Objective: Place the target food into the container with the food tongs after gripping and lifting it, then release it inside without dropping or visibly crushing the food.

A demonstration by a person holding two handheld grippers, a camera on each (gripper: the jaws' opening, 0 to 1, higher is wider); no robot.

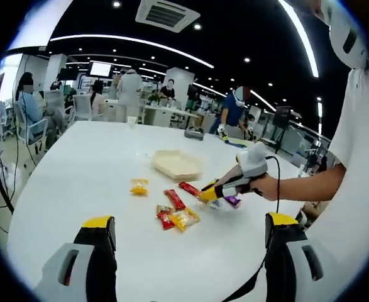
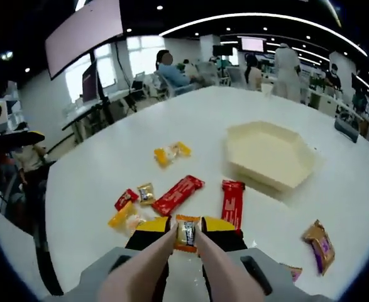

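Honestly, the right gripper (image 2: 187,234) is pinching a small orange-wrapped snack (image 2: 187,232) between its yellow-tipped jaws, low over the white table (image 2: 109,167). The hexagonal cream tray (image 2: 269,157) sits well apart, past the red wrapper bars (image 2: 177,194). It looks like a thin end-on hold, so I'd guess it slips out on the carry, or gets squashed if squeezed harder. Left gripper (image 1: 190,229) hangs spread, holding nothing.

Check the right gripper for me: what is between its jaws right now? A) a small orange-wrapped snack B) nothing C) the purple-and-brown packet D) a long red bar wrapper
A: in the right gripper view, the right gripper is closed on a small orange-wrapped snack, short of the beige hexagonal container.
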